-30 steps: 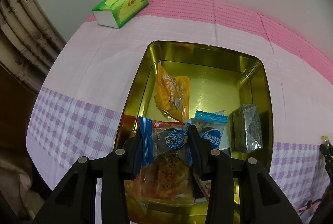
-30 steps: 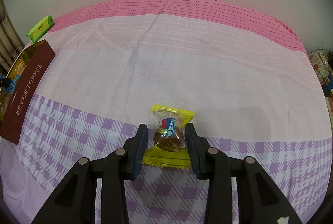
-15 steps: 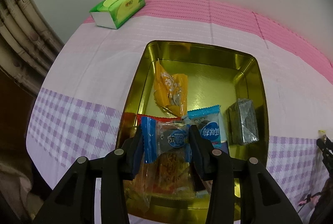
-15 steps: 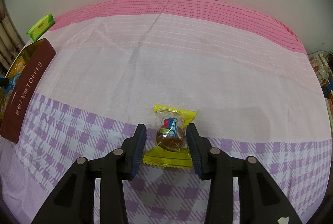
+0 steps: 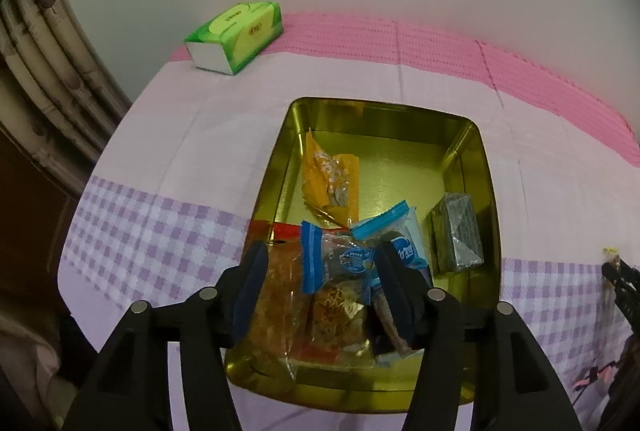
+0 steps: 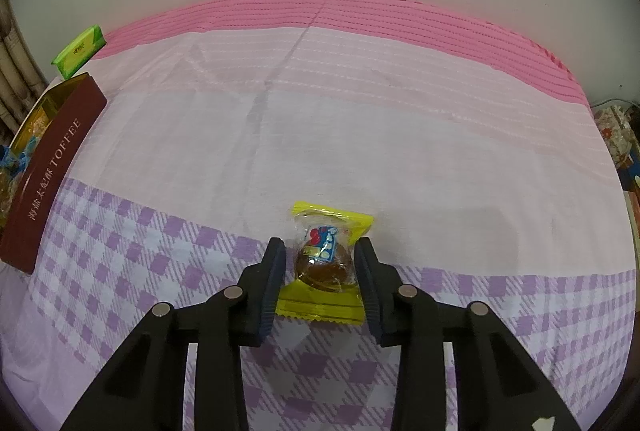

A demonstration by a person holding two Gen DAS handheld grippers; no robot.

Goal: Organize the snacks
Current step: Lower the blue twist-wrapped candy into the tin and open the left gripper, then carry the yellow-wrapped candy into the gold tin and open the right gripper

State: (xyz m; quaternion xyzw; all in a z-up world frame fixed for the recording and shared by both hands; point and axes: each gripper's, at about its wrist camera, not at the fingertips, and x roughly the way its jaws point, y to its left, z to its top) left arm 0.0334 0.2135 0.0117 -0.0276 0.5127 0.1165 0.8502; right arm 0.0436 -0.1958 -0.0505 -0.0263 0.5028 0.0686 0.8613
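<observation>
Gold metal lines the open tin (image 5: pixel 490 191), which sits on a pink and lilac-checked tablecloth (image 5: pixel 200 135). At ten o'clock from it, by the wall, lies a green tissue pack (image 5: pixel 236 35); its print is too small to read. Inside the tin are an orange packet (image 5: pixel 330 177) at eleven o'clock, a silver foil block (image 5: pixel 458 233) at three o'clock, and a heap of clear and blue wrappers along the near end. The left gripper (image 5: pixel 322 295) hangs over that heap. Its jaws have just been opening, and the blue-edged snack (image 5: pixel 340 261) lies loose between them, free of both pads.

In the right wrist view the tin's maroon side (image 6: pixel 52 171) reads "TOFFEE" after some Chinese characters. At four o'clock from it, on the checks, rests the yellow-wrapped cake (image 6: pixel 326 263). The right gripper (image 6: pixel 320 283) has just been closing; its pads seem to press the wrapper's sides, though the contact is hard to judge.
</observation>
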